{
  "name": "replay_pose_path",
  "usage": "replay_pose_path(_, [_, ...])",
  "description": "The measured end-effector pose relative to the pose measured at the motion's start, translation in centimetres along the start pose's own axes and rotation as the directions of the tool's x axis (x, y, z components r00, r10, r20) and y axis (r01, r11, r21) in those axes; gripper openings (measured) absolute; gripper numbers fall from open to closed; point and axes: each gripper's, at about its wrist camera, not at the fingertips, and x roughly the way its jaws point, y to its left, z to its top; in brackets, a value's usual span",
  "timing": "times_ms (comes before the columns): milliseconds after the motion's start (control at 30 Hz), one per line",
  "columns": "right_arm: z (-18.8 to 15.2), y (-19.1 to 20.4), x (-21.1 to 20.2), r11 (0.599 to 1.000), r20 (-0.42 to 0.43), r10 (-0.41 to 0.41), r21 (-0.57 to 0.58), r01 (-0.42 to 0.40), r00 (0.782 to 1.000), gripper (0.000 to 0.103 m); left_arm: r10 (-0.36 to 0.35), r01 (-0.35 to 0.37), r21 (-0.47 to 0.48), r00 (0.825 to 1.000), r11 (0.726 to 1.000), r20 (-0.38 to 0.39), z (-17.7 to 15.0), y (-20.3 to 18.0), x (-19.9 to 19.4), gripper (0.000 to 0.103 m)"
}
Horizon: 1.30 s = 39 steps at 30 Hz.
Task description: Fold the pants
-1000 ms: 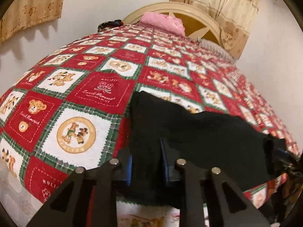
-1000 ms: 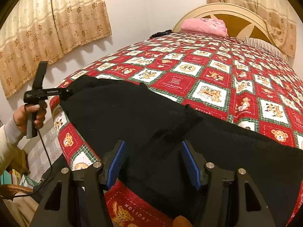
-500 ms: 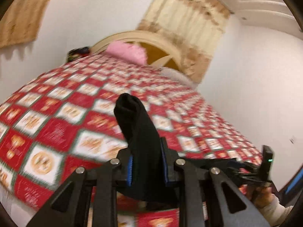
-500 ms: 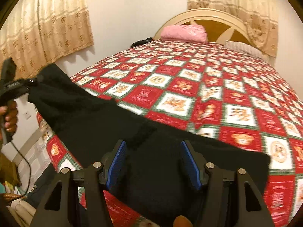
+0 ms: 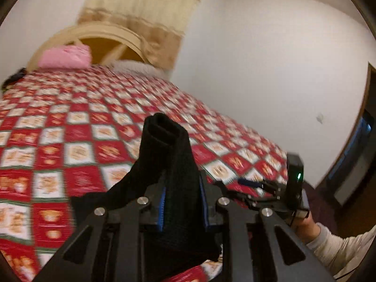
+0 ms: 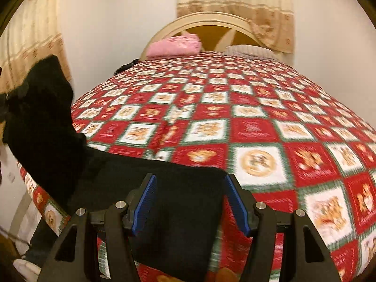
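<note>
Pants [image 5: 174, 164] black, bunched in left tool [image 5: 182, 209].

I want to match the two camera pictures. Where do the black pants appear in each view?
Left wrist view: the black pants stand at lower centre, clamped between the jaws of the left gripper.
Right wrist view: they fill the lower left.
Shared landmark: the pink pillow by the headboard.

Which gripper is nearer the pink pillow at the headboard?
Hard to call; neither is close. The left gripper, shut on the black pants, and the open right gripper both sit at the foot, far from the pink pillow.
</note>
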Motion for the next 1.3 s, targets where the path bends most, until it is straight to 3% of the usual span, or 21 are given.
replay_pose_path(167, [-1.1, -2.3, -0.5, 0.999, -0.011, -0.030, 0.032, 0.030, 0.999, 0.062, 0.017, -0.009, 0.058, 0.992, 0.998, -0.129, -2.7, -2.4, 7.4, 0.024])
replay_pose_path(333, [-1.6, -4.0, -0.4, 0.997, -0.015, -0.029, 0.075, 0.030, 0.999, 0.062, 0.072, -0.052, 0.114, 0.980, 0.992, -0.186, -4.8, -4.2, 10.6, 0.024])
replay_pose_path(633, [-1.7, -4.6, 0.1, 0.986, -0.017, 0.055, 0.157, -0.052, 0.998, 0.062, 0.136, -0.103, 0.193, 0.976, 0.976, -0.169, -5.6, -6.4, 11.4, 0.024])
replay_pose_path(967, [-1.2, -3.5, -0.4, 0.984, -0.013, 0.049, 0.174, -0.046, 0.999, 0.062, 0.100, -0.072, 0.161, 0.980, 0.984, -0.172, -5.7, -6.2, 11.9, 0.027])
replay_pose_path(1167, [-0.8, -3.9, -0.7, 0.976, -0.012, 0.055, 0.213, -0.051, 0.998, 0.062, 0.082, -0.056, 0.189, 0.988, 0.980, -0.133, -5.2, -7.3, 10.3, 0.031])
replay_pose_path(1267, [-0.6, -4.3, -1.1, 0.965, -0.003, 0.065, 0.254, -0.062, 0.998, 0.062, 0.083, -0.066, 0.218, 0.994, 0.974, -0.070, -5.0, -7.3, 7.6, 0.043])
replay_pose_path(1300, [-0.6, -4.4, -1.2, 0.962, -0.004, 0.076, 0.264, -0.073, 0.997, 0.062, 0.096, -0.084, 0.224, 0.994, 0.971, -0.047, -5.0, -6.9, 6.7, 0.055])
